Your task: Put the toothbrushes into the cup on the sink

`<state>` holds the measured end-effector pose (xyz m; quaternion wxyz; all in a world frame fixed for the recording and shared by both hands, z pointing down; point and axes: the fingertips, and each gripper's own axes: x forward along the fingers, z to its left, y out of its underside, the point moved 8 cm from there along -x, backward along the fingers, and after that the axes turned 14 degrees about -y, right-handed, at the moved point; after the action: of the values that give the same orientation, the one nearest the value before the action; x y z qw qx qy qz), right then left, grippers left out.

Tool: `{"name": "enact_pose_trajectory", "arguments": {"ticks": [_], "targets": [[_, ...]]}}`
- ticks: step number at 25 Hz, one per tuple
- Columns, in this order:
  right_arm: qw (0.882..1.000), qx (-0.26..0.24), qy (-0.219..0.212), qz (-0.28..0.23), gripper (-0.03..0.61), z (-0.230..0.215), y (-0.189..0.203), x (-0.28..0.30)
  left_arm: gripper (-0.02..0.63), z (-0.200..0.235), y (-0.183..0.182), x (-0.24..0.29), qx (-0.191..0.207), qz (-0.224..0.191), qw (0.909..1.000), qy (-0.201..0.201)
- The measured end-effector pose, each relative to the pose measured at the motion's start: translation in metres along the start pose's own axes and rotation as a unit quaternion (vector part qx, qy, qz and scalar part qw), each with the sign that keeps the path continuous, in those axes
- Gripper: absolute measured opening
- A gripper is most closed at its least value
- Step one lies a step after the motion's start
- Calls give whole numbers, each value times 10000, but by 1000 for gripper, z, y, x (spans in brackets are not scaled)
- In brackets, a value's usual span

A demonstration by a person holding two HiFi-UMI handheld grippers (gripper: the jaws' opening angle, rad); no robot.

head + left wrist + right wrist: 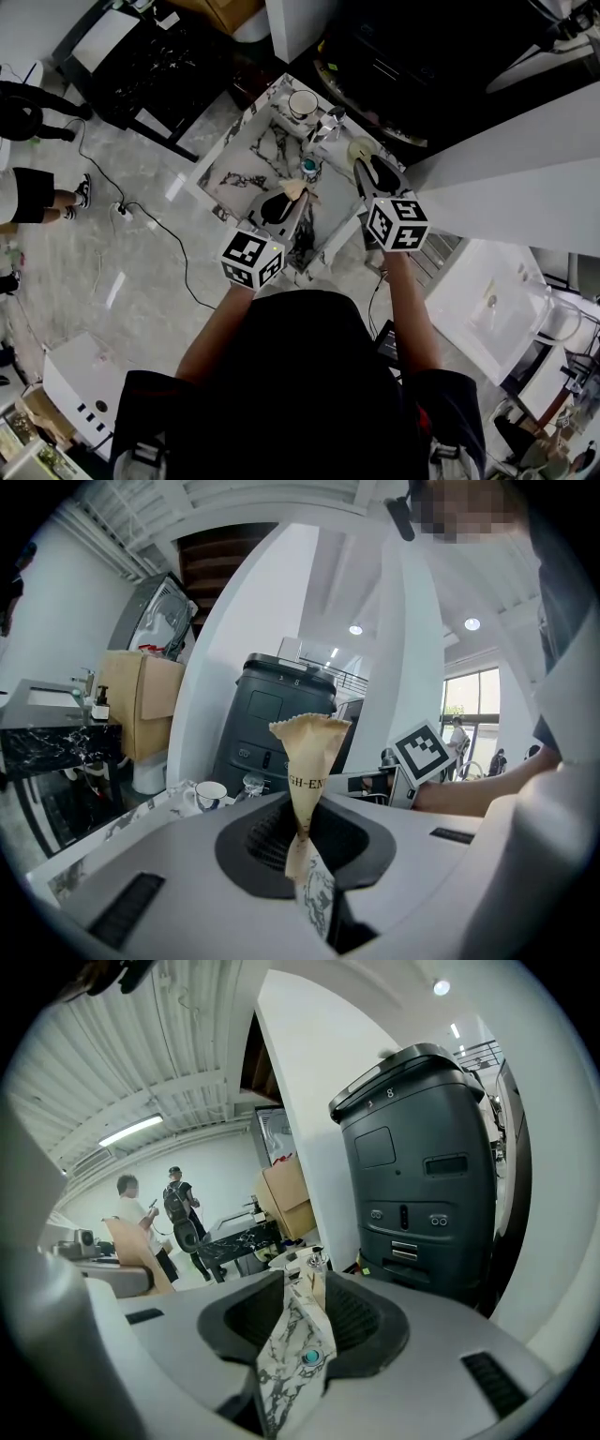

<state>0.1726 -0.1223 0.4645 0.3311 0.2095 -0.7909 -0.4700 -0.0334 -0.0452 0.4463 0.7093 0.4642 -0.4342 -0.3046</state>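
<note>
Just above sink (pixel 242 157): left gripper (pixel 286 200) tight around wrapped toothbrush (pixel 308 754), right gripper (pixel 360 167) ajar.

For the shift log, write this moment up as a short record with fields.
setting: white black-veined marble sink
target: white ceramic cup on the sink's far corner, beside the chrome tap
left hand-held gripper: shut on a tan paper-wrapped packet, over the basin
right hand-held gripper: jaws apart, nothing gripped, sink visible through the gap
progress: packet not yet at the cup
</note>
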Motion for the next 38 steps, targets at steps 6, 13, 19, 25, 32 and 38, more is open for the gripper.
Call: {"name": "enact_pose_trajectory", "arguments": {"ticks": [6, 13, 19, 25, 32, 38], "targets": [[9998, -58, 126, -108, 129, 20, -1, -11, 40, 8, 0, -16, 41, -77, 9999, 113], [9995, -109, 222, -175, 101, 54, 4, -22, 39, 16, -2, -36, 51, -188, 9995, 264], [9986, -168, 407, -285, 64, 79, 8, -32, 40, 20, -2, -52, 79, -251, 9985, 472], [9977, -243, 539, -342, 45, 102, 13, -38, 39, 22, 2, -65, 125, -277, 9975, 642], [9970, -262, 582, -427, 35, 123, 21, -42, 40, 22, 5, -77, 246, -279, 9960, 816], [9974, -315, 394, -520, 35, 133, 20, -46, 40, 21, 2, -74, 282, -275, 9956, 851]]}}
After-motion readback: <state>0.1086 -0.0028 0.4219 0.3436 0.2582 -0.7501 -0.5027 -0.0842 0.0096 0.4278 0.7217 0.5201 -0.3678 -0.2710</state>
